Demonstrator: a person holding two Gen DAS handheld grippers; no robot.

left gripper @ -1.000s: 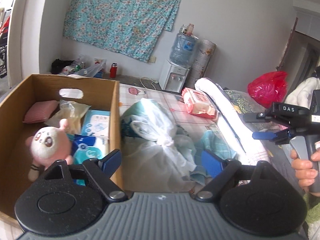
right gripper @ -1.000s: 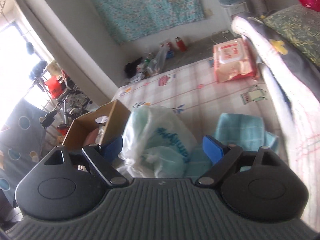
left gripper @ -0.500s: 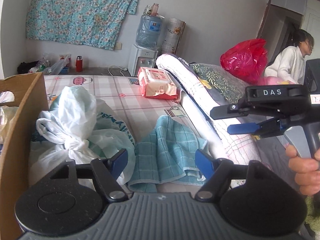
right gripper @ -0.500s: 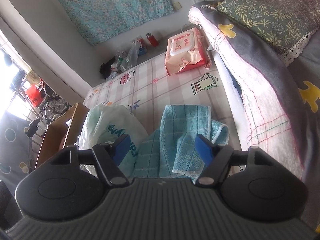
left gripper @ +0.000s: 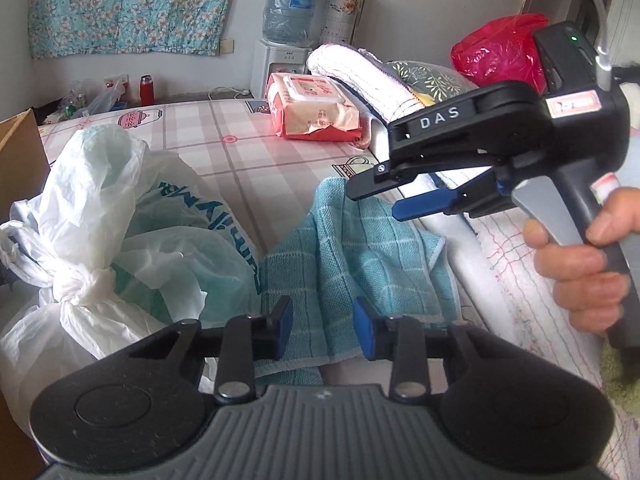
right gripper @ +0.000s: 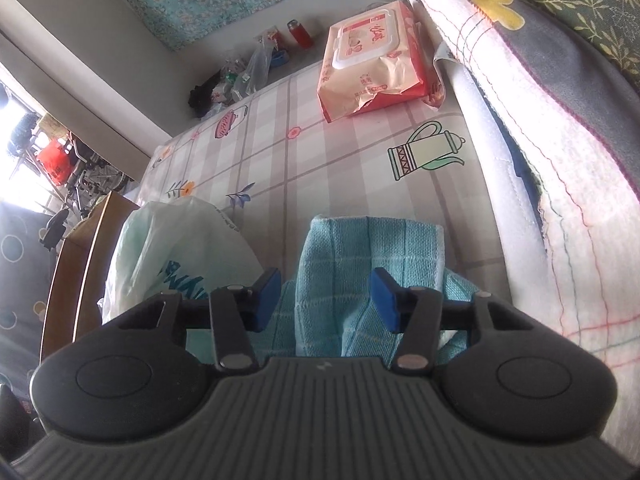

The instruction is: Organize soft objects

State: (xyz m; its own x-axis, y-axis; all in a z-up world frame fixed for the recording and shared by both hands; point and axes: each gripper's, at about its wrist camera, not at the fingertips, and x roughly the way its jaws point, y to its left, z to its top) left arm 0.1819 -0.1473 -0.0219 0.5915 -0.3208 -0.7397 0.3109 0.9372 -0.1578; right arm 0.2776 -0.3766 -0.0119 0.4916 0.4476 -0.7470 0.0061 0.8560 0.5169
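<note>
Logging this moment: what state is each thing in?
Towel: crumpled, folded over, lying on the mat.
Bag: knotted shut, beside the towel.
Wipes: lid closed, lying flat.
Left gripper: closing over the towel.
Right gripper: closing over the towel's fold.

Home bedroom, checked bed sheet [right gripper: 340, 152], folded quilt [right gripper: 560, 128], water dispenser [left gripper: 286, 28], floral wall cloth [left gripper: 132, 4]
</note>
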